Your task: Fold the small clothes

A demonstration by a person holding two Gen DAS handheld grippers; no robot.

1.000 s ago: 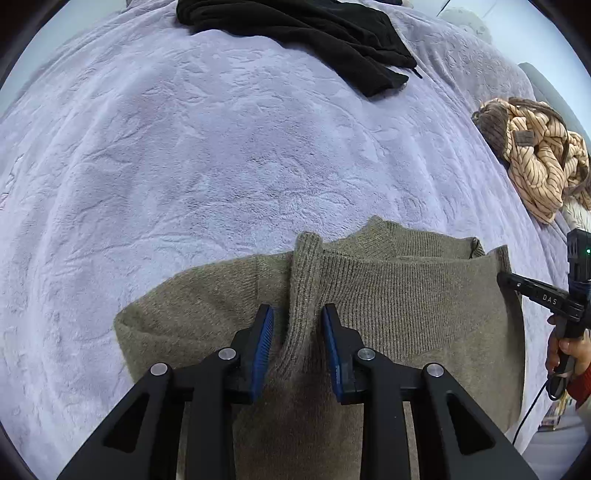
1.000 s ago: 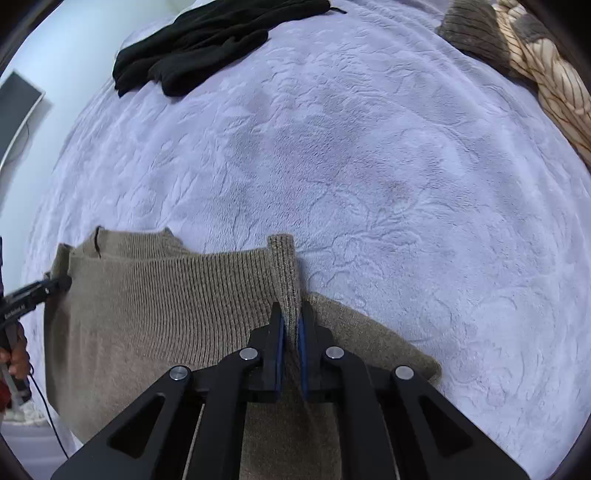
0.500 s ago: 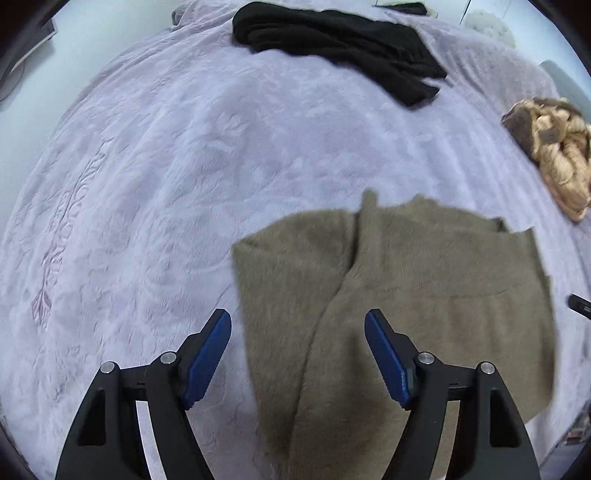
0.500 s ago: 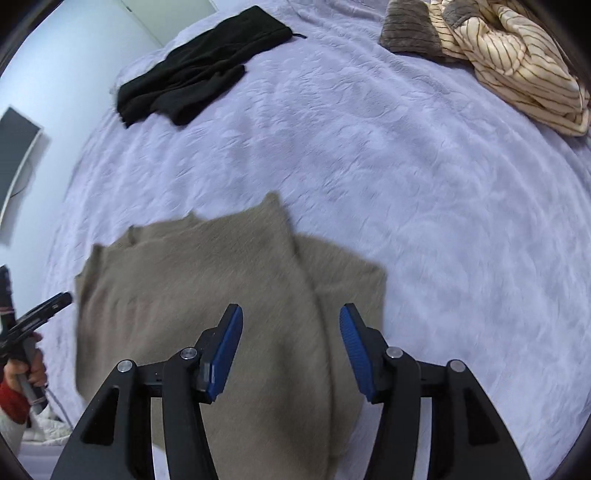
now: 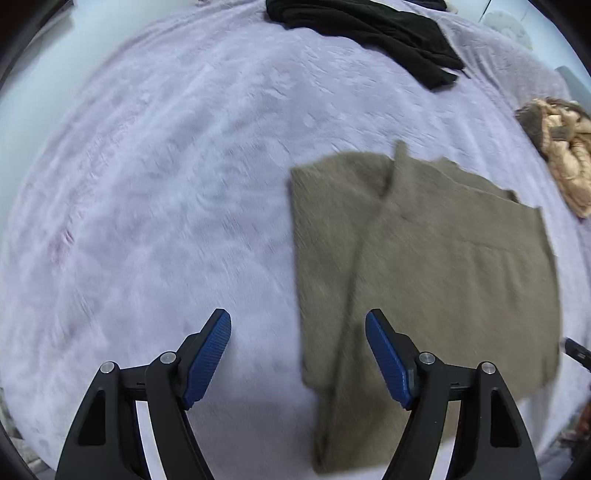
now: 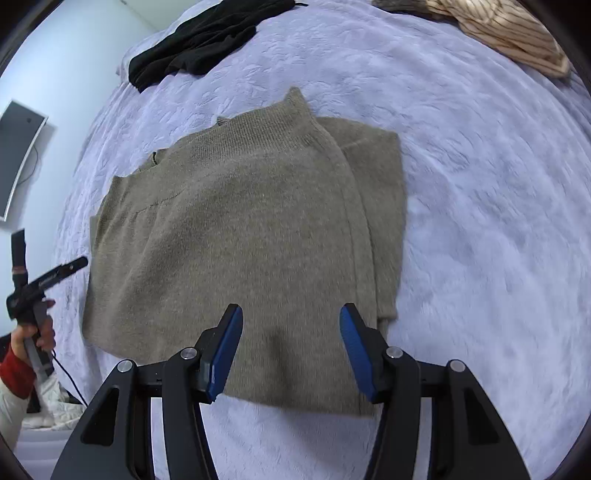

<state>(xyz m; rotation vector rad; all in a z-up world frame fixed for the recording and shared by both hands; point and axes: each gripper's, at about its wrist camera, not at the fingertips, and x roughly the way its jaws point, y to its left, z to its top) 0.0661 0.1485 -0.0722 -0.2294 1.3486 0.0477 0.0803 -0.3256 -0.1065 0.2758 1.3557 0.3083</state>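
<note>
A: Checking grippers: left gripper [image 5: 297, 349] wide apart, nothing held, above blanket [image 5: 147, 221], low center of frame.
B: Right gripper [image 6: 291, 345] also spread, nothing gripped, low center, over sweater [image 6: 240, 240].
A: Sweater lies folded flat mid-frame. Black garment [image 6: 199, 40] upper left, striped one [image 6: 509, 33] upper right.

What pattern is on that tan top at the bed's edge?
Thin dark stripes on the tan top; right wrist view.
</note>
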